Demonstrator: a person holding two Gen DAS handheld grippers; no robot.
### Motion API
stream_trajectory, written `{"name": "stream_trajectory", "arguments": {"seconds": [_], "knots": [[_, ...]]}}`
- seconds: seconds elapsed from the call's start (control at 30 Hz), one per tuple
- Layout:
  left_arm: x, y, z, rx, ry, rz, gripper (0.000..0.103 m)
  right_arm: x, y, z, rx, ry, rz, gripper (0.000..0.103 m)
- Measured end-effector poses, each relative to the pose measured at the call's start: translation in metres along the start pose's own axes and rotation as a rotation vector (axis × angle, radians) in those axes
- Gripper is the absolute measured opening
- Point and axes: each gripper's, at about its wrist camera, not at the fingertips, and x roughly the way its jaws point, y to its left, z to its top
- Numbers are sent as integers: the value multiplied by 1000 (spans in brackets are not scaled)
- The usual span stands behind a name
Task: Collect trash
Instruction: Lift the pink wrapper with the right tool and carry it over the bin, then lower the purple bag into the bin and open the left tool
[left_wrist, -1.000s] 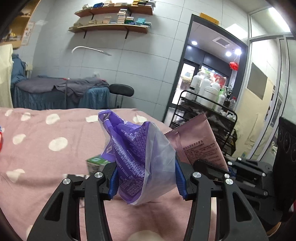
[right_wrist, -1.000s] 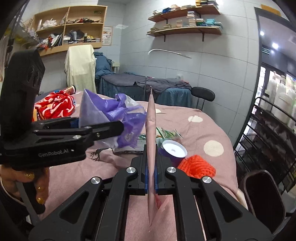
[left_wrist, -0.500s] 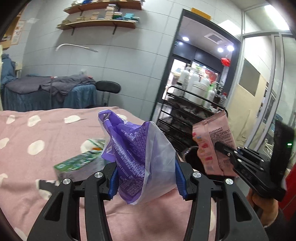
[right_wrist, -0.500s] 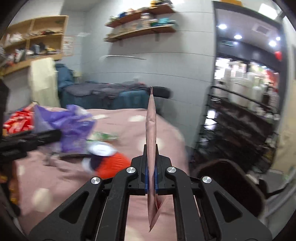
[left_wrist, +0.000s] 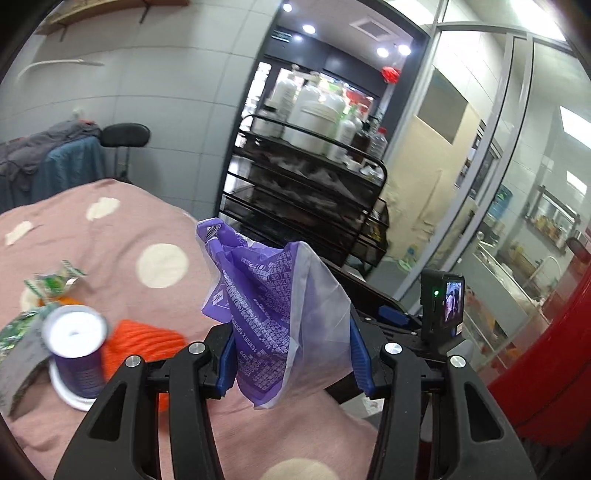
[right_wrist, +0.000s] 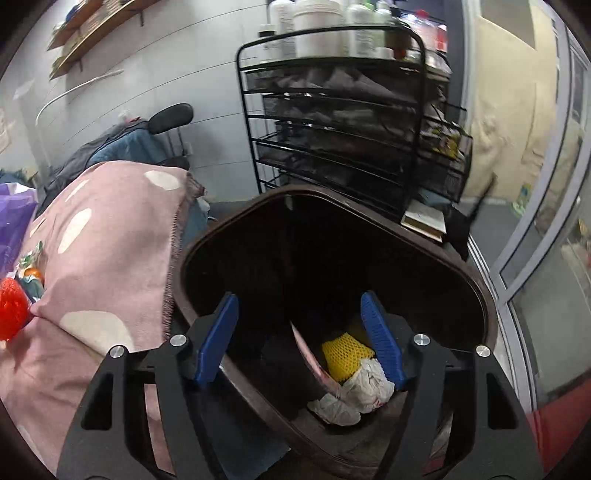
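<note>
Jaws of the right gripper are opening above a dark brown bin, with nothing pressed between their blue pads; a pink packet stands on edge inside the bin, clear of both pads. Beside it in the bin lie a yellow foam net and crumpled white paper. Jaws of the left gripper are clamped on a purple plastic bag, which rises crumpled above the fingers. The bin stands just beside the edge of a bed covered by a pink blanket with pale dots. A black wire rack loaded with white bottles stands behind the bin. On the blanket, left of the left gripper, lie a purple spool with a white top, an orange knitted item touching it, and green wrappers farther back. A black stool stands near the tiled wall.
</note>
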Motion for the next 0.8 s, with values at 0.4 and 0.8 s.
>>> {"name": "stream_trajectory", "arguments": {"seconds": [0.4,0.8], "knots": [[102,-41,4,34,231,-121,49,-41,-11,-40,21,-10,55,80],[183,-72,3,43,413,-165,68,-85,-27,-79,27,-30,40,85]]}}
